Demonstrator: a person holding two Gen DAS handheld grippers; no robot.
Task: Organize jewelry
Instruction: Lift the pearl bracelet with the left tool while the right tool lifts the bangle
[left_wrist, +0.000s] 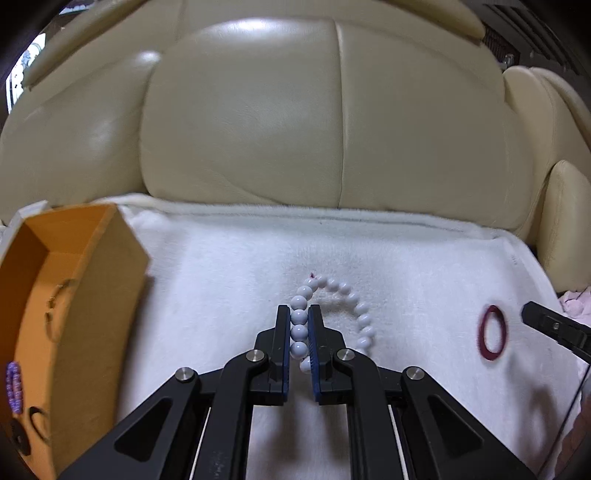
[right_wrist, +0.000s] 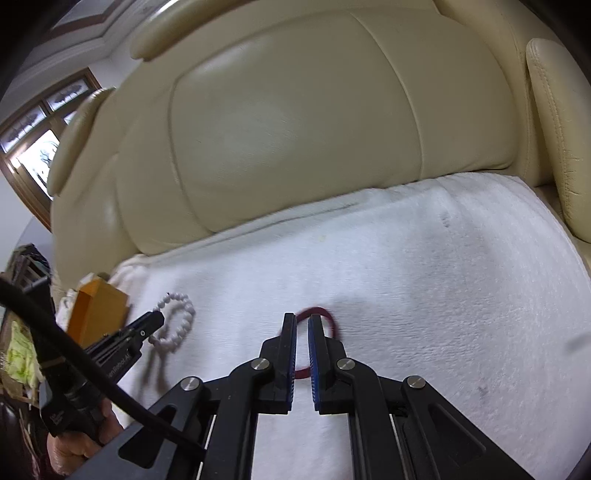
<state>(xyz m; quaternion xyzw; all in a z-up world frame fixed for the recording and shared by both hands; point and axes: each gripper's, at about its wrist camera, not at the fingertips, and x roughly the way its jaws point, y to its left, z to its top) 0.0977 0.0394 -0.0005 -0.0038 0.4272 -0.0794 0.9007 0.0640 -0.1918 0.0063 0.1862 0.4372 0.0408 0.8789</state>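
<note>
White bead bracelet (left_wrist: 325, 317) sits pinched in left tool (left_wrist: 299, 314).

Two grippers: left gripper (left_wrist: 299, 325) at lower centre of the left wrist view, right gripper (right_wrist: 302, 332) at lower centre of the right wrist view. One white bead bracelet (left_wrist: 341, 290) at centre. One dark red ring bracelet (left_wrist: 492, 332) at right. One orange cardboard box (left_wrist: 92, 266) at left. Inside, one purple bead bracelet (left_wrist: 14, 384) at lower left, plus dark rings, too blurred to count. One white towel (left_wrist: 221, 277). One cream leather sofa (left_wrist: 295, 110) across the top.
</note>
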